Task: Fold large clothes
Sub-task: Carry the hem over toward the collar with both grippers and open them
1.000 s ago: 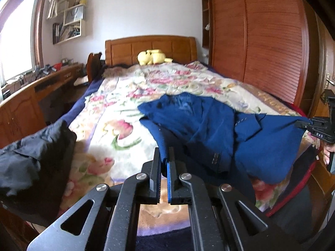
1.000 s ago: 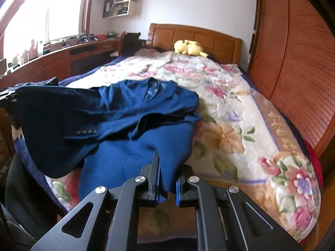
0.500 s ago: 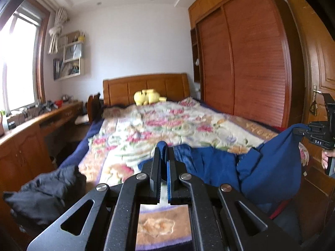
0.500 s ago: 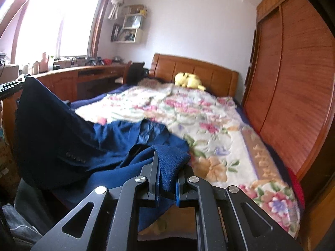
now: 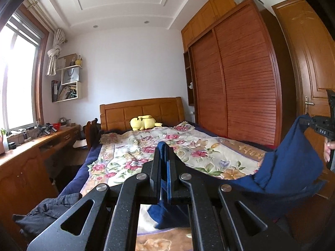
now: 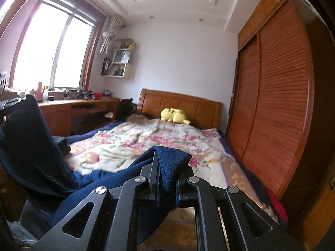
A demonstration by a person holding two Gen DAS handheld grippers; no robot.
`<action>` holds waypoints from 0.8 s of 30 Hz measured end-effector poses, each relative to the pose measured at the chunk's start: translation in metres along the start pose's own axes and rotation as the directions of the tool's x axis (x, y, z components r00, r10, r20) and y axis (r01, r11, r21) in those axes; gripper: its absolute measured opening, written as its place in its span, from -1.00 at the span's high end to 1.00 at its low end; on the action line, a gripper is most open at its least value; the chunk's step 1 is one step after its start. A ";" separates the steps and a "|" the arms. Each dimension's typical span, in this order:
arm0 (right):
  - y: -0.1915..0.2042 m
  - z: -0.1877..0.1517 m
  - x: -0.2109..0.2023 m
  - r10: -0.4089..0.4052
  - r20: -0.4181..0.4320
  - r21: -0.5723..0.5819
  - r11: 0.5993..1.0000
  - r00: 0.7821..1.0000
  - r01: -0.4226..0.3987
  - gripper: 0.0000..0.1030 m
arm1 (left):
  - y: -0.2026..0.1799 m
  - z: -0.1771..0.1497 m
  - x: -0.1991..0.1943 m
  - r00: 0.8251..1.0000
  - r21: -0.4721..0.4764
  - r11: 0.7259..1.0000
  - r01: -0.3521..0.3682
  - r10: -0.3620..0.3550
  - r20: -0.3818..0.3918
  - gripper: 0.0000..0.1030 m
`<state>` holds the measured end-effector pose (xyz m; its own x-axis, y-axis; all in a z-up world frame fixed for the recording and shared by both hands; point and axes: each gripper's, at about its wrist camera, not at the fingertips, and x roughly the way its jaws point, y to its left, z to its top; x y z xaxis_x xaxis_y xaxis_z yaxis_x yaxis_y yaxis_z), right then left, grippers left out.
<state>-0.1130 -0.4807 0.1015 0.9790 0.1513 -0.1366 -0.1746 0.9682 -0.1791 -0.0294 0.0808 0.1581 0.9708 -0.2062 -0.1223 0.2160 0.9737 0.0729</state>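
Both grippers clamp the blue jacket (image 5: 289, 167)
Left gripper (image 5: 165, 163) and right gripper (image 6: 166, 173) each pinch fabric; beyond them lies the floral bed (image 5: 188, 146)

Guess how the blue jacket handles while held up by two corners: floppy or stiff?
Likely floppy: the blue jacket sags between the left tool and right tool. Probably fairly heavy; the weave looks thick. Slipping seems unlikely, with fabric bunched in both tools.
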 end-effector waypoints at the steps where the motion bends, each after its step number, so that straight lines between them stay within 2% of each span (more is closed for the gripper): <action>1: -0.003 0.000 0.001 -0.007 0.000 -0.004 1.000 1.000 0.007 0.81 | 0.004 -0.002 0.006 1.000 -0.002 1.000 -0.002 0.002 -0.010 0.92; 9: 0.017 -0.007 0.070 -0.026 -0.110 -0.056 0.998 0.994 0.020 0.81 | 0.002 -0.019 0.043 0.996 0.000 1.000 0.002 -0.002 -0.093 0.92; 13: 0.028 -0.005 0.090 -0.031 -0.139 -0.081 0.997 0.990 0.020 0.81 | 0.002 -0.027 0.056 0.993 0.010 1.000 -0.013 0.014 -0.120 0.92; 16: 0.022 0.002 0.102 -0.035 -0.154 -0.090 0.996 0.988 0.021 0.81 | 0.007 -0.034 0.070 0.990 0.002 1.000 -0.028 0.028 -0.139 0.92; 19: 0.016 0.000 0.117 -0.031 -0.176 -0.082 0.996 0.984 0.017 0.81 | 0.016 -0.053 0.097 0.983 -0.013 0.999 -0.051 0.048 -0.177 0.92; 24: 0.011 -0.016 0.170 -0.019 -0.251 -0.048 0.999 0.968 0.007 0.81 | 0.033 -0.080 0.147 0.967 -0.044 0.995 -0.092 0.079 -0.242 0.92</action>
<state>0.0495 -0.4478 0.0606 0.9243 0.0784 -0.3735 -0.1730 0.9584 -0.2268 0.1121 0.0903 0.0632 0.9307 -0.0992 -0.3522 0.1210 0.9918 0.0405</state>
